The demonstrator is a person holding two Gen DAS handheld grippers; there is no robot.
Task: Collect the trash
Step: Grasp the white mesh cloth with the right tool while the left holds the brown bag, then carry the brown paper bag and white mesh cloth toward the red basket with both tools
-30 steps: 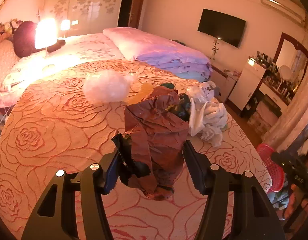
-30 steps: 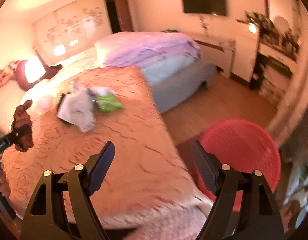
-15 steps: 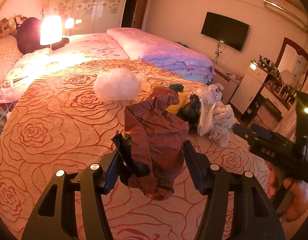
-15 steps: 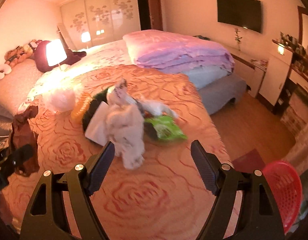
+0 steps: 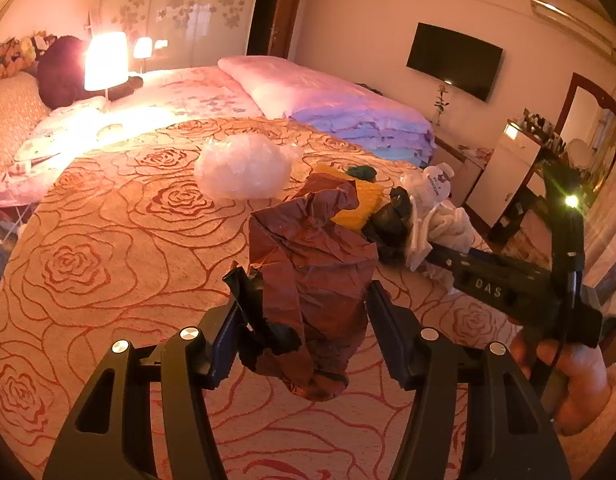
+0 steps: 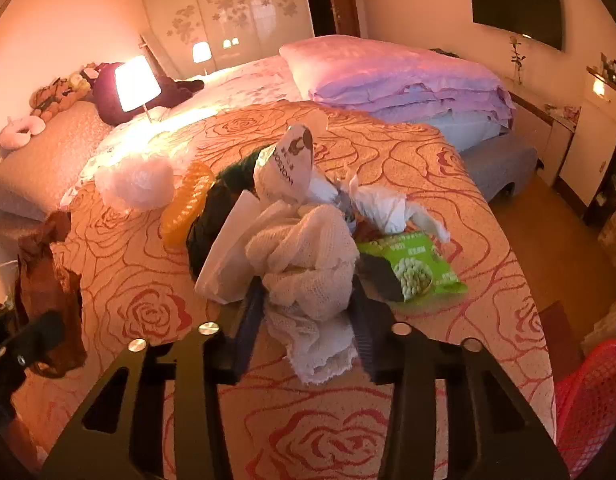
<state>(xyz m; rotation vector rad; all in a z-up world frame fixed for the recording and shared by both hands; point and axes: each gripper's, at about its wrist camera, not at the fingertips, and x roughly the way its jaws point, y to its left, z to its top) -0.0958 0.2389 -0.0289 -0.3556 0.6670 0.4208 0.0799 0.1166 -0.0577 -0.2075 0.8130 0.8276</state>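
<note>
One hand-held gripper (image 6: 308, 320) has just closed on white netting (image 6: 308, 268).

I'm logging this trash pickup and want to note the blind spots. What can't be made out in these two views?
- Red plastic mesh basket: right wrist view, cut off by the picture edge; contents unseen.
- Dark green bag: right wrist view, largely hidden by the white trash pile.
- Crumpled brown paper bag: left wrist view; the left gripper covers its sides.
- White knitted rag: the right gripper, just closing, hides where the pads meet it.
</note>
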